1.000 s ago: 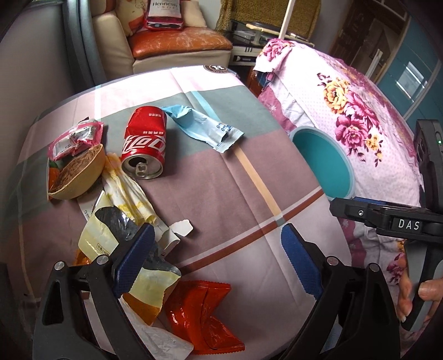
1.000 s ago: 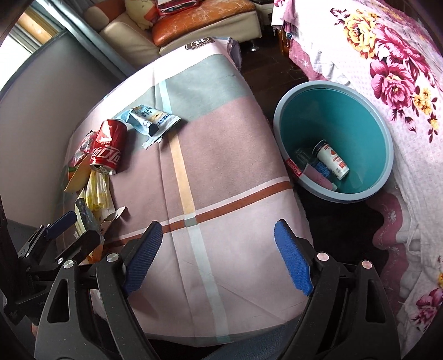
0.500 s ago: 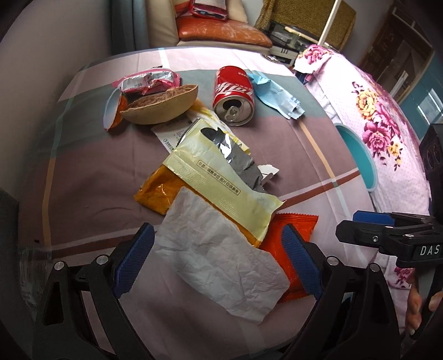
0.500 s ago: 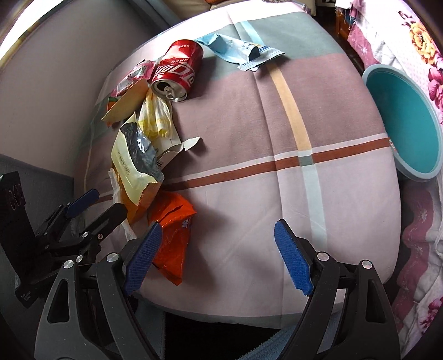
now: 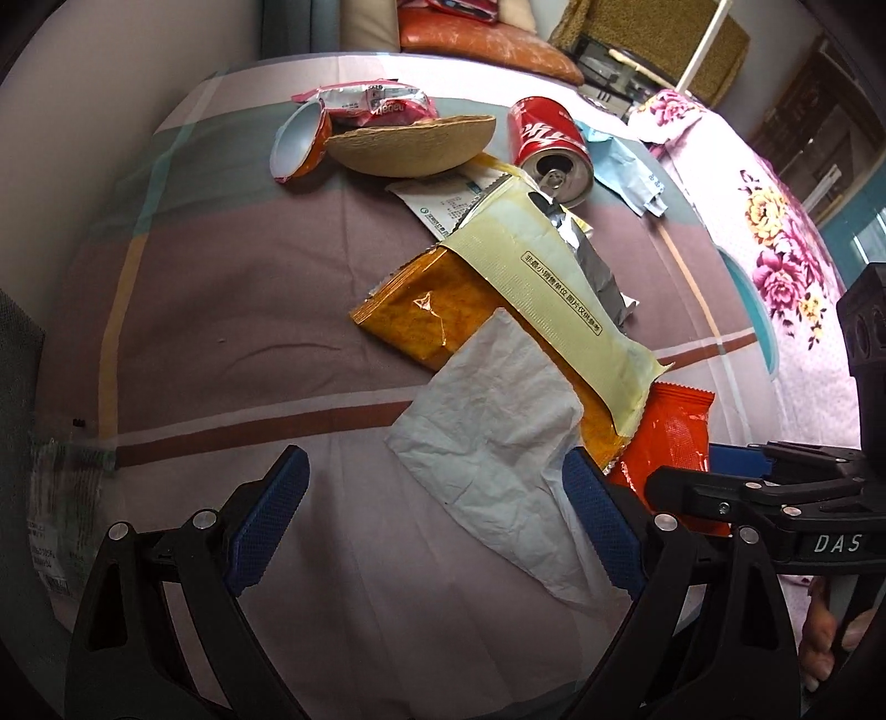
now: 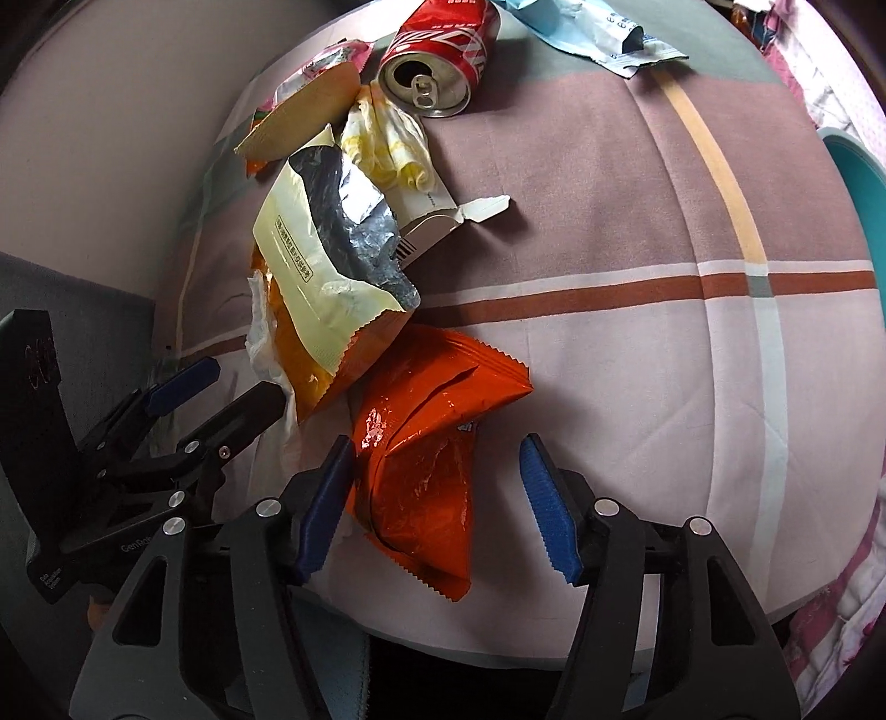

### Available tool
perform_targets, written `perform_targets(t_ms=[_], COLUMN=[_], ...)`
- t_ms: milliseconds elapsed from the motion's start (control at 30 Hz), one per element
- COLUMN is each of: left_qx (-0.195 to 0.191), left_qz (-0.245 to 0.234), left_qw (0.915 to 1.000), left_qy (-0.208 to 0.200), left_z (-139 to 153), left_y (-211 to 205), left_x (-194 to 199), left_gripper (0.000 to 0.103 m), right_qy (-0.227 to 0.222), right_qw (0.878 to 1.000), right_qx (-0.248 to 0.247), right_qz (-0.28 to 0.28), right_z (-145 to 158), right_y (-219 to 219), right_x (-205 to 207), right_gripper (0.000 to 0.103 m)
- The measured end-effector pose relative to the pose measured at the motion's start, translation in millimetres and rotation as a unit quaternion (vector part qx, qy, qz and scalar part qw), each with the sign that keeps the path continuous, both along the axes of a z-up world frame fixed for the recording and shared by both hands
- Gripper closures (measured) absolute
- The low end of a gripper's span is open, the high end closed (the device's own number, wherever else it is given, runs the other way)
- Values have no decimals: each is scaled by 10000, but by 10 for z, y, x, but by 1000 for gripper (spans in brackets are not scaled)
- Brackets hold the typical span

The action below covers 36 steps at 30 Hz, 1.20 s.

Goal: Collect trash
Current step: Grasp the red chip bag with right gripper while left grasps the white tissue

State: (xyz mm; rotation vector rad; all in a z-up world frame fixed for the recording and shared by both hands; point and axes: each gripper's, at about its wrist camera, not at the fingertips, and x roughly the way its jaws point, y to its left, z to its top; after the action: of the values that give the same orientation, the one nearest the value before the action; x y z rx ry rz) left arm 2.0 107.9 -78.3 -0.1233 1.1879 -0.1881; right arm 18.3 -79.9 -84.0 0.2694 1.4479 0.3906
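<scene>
Orange foil lies nearest to where I stand: the orange wrapper [image 6: 426, 459] sits crumpled on the tablecloth [image 6: 637, 387] right between the blue pads of the right gripper [image 6: 437, 501], whose jaws stand wide apart, the left pad just beside the wrapper's edge and the right pad clear of it. Beside it, the left gripper [image 5: 437, 523] hangs over the table edge with its jaws also spread and nothing between them but the near part of a white tissue [image 5: 498, 437], which lies flat and creased; its right pad is at the tissue's edge, though I cannot tell whether they touch.

A little further in, the tissue overlaps an amber snack bag [image 5: 426, 310], and a pale yellow packet [image 5: 554, 299] with a silver lining lies across both. Behind that packet sit a white carton flap [image 6: 437, 221] and some crumpled yellow-and-white plastic [image 6: 387, 138].

Further still, a red cola can [image 5: 545, 147] lies on its side with its open mouth toward me, next to a tan fibre bowl [image 5: 410, 147] tipped on its rim, an orange cup [image 5: 296, 141] and a pink wrapper [image 5: 371, 102]. A light blue wrapper [image 6: 598, 33] lies beyond the can. Off the table's right side, part of a teal bin [image 6: 855, 183] shows.
</scene>
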Motion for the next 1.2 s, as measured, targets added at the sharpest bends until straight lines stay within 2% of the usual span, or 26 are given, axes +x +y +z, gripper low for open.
perform_targets(t_ms=[67, 167, 433, 700, 767, 800, 833, 867, 900, 1200], left_qx=[-2, -32, 200, 176, 300, 379, 417, 360, 234, -90], left_qz=[-21, -134, -408, -789, -886, -930, -948, -954, -948, -814], left_qw=[10000, 9998, 9988, 9967, 9956, 9949, 9945, 9947, 9952, 9957], left_qy=[54, 160, 184, 89, -44, -102, -139, -130, -84, -428], left_z=[-26, -75, -149, -161, -144, -129, -113, -97, -77, 338], left_y=[-11, -69, -307, -577, -667, -705, -731, -734, -724, -658], left_x=[-2, -17, -61, -131, -157, -172, -175, -170, -147, -75], left_gripper=[10, 10, 7, 7, 19, 32, 50, 61, 77, 82], right_qy=[-14, -226, -424, -474, -501, -515, -532, -549, -565, -714], right_qw=[10000, 9997, 9984, 9969, 9963, 9959, 9955, 9951, 9947, 9910], right_qx=[23, -116, -163, -124, -122, -121, -124, -123, -118, -55], right_qz=[15, 6, -323, -623, -692, -729, -772, -815, -854, -1129], right_z=[-11, 66, 201, 208, 206, 215, 198, 205, 210, 229], right_y=[-9, -51, -360, -679, -742, -787, -782, -820, -860, -1109], right_x=[7, 10, 65, 74, 78, 76, 107, 106, 109, 132], right_gripper=[69, 73, 73, 73, 73, 73, 73, 73, 73, 73])
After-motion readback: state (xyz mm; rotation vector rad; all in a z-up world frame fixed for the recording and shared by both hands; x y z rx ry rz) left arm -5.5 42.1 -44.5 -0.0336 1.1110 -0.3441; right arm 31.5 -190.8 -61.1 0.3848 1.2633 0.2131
